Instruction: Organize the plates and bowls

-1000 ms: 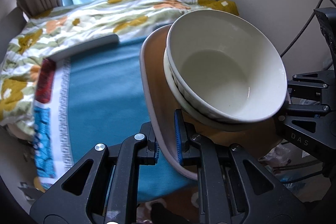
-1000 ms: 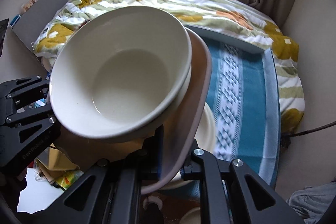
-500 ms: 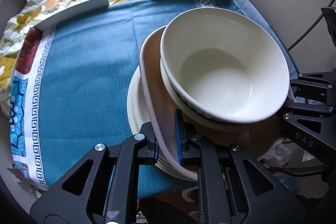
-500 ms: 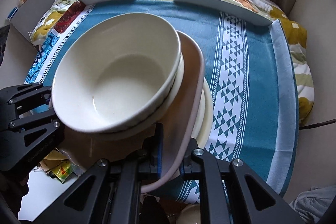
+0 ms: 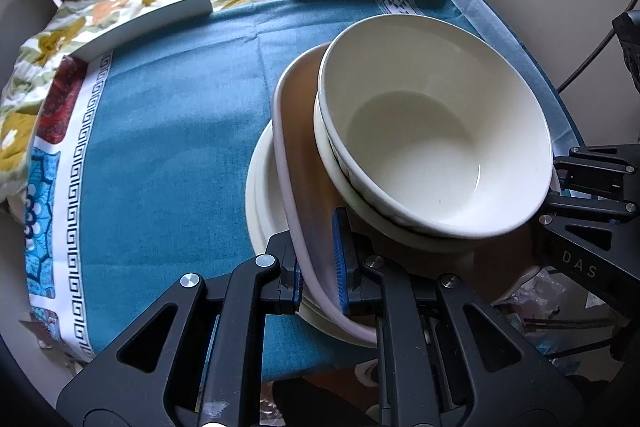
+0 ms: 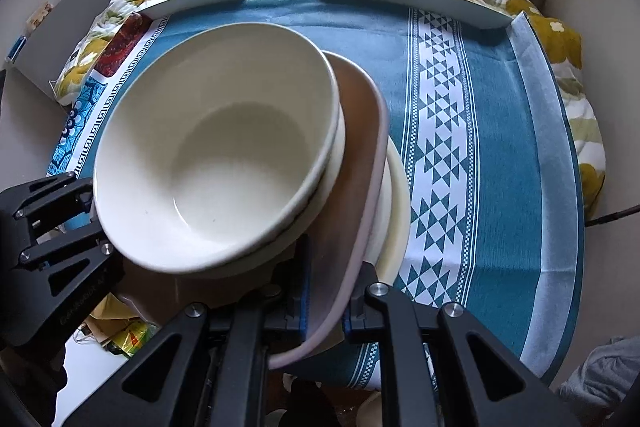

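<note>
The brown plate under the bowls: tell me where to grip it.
Grip the brown plate by its raised rim at two opposite sides, pads above and below the lip, as the left tool and right tool do now. The stacked bowls fill its middle, leaving only the rim bare.

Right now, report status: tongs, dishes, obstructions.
Left tongs and right tongs both shut on brown plate. White bowls stacked on it, cream plates beneath. Nothing blocking.

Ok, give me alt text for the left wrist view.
The left gripper is clamped on the rim of a brown plate carrying stacked cream bowls, above a cream plate on a blue tablecloth. The right gripper shows at the right edge.
</note>
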### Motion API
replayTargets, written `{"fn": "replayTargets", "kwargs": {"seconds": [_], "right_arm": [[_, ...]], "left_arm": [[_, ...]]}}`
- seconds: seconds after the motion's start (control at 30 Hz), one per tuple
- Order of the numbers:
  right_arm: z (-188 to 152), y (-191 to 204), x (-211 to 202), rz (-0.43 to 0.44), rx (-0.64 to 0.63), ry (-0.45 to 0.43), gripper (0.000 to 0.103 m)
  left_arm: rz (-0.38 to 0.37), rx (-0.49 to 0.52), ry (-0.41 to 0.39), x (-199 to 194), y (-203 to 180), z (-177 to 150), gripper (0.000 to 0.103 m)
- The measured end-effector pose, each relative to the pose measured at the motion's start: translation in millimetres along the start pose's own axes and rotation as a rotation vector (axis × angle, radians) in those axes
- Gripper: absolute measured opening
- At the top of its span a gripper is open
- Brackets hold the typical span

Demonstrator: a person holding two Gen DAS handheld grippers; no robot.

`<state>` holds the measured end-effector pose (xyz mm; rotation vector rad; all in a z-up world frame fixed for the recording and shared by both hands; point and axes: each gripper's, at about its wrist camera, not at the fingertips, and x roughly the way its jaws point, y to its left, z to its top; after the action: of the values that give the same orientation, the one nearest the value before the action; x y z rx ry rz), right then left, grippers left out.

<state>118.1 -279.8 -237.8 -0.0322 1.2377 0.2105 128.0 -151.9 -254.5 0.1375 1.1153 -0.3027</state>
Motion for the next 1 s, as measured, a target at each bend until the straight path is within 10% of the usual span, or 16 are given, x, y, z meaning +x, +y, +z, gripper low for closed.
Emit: {"fn": "replayTargets", "kwargs": {"seconds": [1.0], "right_arm": [[-13.3, -12.9, -53.4, 0.022, 0.101, -0.038, 0.026]], "left_arm": [[0.055, -0.018, -0.048, -57.9, 1.3, -5.2, 0.011]]}}
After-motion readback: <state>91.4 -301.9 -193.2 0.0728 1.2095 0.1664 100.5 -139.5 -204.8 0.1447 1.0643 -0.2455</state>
